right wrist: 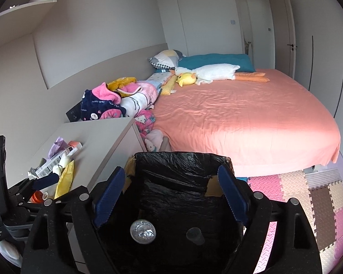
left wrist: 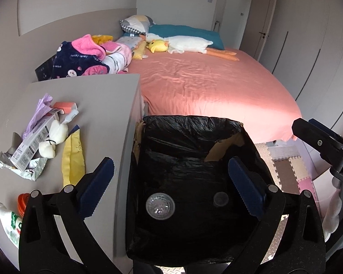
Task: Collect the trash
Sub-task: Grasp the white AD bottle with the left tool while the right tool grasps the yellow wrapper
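Both left gripper (left wrist: 171,183) & right gripper (right wrist: 171,191) hang open, empty, over black-lined cardboard bin (left wrist: 249,134) w/ clear plastic cup (left wrist: 160,206) inside, parked beside grey worktop (left wrist: 103,105) so wrappers (left wrist: 27,157) drop straight in.

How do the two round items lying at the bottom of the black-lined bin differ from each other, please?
The clear cup on the left looks bright and glinting, with a shiny patterned centre; the dark cup on the right is dull grey and barely stands out from the liner. The clear cup appears larger across than the dark cup. Both are round, lie apart on the bin floor, and are held by neither gripper.
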`<state>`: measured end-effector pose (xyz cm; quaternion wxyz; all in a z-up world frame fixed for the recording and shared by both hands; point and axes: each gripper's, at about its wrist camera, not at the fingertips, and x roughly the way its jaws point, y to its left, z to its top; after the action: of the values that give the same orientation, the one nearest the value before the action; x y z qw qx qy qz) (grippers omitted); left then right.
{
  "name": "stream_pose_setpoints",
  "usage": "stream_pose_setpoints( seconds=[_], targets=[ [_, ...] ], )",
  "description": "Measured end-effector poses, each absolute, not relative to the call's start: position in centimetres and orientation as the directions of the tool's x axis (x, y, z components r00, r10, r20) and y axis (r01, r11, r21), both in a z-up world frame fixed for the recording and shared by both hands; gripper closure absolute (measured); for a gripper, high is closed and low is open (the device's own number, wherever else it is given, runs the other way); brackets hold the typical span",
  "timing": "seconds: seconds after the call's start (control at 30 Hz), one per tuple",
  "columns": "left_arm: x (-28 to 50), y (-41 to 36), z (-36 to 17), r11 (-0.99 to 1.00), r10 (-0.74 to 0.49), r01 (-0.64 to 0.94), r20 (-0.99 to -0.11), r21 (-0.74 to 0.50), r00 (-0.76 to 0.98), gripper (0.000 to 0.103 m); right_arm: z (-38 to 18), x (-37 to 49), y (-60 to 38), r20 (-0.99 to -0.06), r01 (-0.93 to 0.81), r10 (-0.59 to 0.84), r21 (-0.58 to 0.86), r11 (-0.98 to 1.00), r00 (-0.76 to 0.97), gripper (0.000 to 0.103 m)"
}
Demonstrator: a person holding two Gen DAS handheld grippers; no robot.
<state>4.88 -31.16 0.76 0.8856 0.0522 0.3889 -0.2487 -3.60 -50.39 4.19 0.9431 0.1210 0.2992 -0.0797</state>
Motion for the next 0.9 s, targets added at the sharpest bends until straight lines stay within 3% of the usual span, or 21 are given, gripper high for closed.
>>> stream_pose_setpoints(
  seconds=[0.53, 0.9],
  targets=[
    [4.5, -24.7, 0.7, 0.934, -0.308, 0.342, -0.712, -0.101, 0.631, 0.007, 3.3, -1.5, -44.6, -0.601, 0.083, 0.055, 0.199, 0.977, 0.798, 0.020],
    [3.8, -18.3, 0.2, 0.980, -0.181, 0.184, -0.725, -0.075, 0.664, 0.007, 2.5, 0.3, -39.4, -0.616, -0.016, 0.142, 0.205, 0.979, 0.775, 0.020]
  ],
)
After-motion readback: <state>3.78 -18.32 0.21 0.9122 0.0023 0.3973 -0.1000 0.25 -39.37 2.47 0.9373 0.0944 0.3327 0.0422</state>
